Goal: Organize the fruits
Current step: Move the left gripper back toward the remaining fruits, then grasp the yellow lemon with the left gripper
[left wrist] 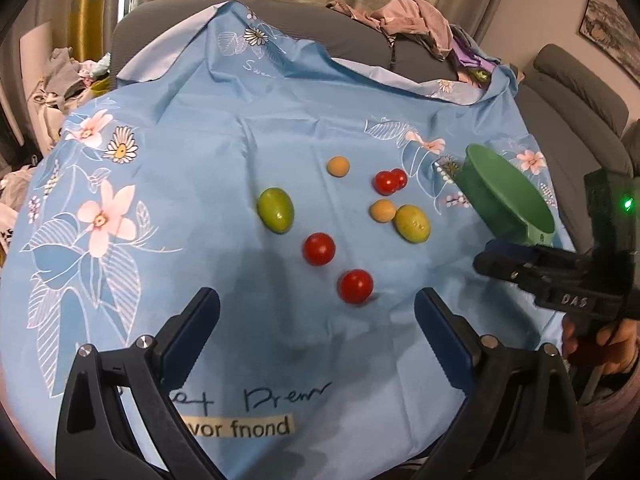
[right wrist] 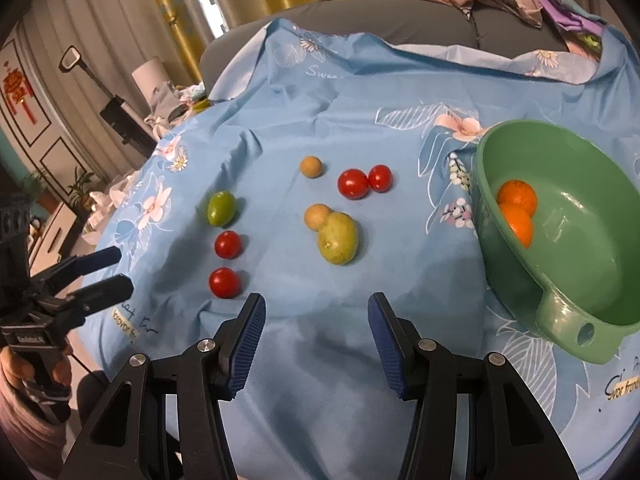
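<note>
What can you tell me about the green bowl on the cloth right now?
The green bowl looks like glossy plastic: round, deep, with a flat tab handle pierced by a hole. It sits on the blue floral cloth, tipped with its opening and handle toward the right claw's camera. Two oranges lie inside against the far-left wall, touching each other. No claw touches it.

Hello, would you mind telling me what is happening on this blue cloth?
A person holds a claw in each hand, sorting fruit. Two oranges already sit in the green bowl. Tomatoes, green fruits and small tan ones lie loose. The left claw and right claw hover open, holding nothing.
</note>
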Demonstrator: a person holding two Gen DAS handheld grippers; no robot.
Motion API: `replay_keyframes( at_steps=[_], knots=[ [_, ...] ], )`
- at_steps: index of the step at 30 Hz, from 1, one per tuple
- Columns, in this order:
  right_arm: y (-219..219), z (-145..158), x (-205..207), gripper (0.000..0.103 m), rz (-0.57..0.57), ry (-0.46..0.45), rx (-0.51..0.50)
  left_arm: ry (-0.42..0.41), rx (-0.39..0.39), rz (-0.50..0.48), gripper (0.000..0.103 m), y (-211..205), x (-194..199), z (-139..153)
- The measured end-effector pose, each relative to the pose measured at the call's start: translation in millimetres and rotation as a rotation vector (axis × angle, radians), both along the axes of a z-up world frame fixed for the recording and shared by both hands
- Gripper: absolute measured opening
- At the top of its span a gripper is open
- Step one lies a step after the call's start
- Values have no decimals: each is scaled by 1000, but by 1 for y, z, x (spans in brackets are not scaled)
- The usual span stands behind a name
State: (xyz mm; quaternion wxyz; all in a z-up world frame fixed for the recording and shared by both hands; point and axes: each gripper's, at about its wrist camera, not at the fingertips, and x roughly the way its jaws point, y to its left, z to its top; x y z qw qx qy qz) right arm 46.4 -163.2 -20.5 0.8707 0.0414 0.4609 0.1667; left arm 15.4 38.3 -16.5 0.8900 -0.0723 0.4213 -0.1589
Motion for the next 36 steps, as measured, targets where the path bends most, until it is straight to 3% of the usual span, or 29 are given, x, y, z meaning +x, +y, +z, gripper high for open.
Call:
replay_keyframes(
  at_steps=[7, 20, 28, 32, 36],
  knots=[
    [-1, -11, 13, 54, 0, 13, -4, 17, -5, -13, 80, -3, 30, -5],
    [0, -27, 44, 54, 6, 11, -31, 44, 159, -57, 58, -27, 94, -26],
    [7, -34, 57, 54, 34, 14, -46, 74, 244, -37, 54, -33, 110, -38],
    [14, -37, 62, 54, 52, 14, -59, 103, 209, -57, 44, -35, 114, -42],
    [15, -38, 65, 54, 58, 6, -69, 115, 224, -80, 44, -40, 114, -48]
  ],
)
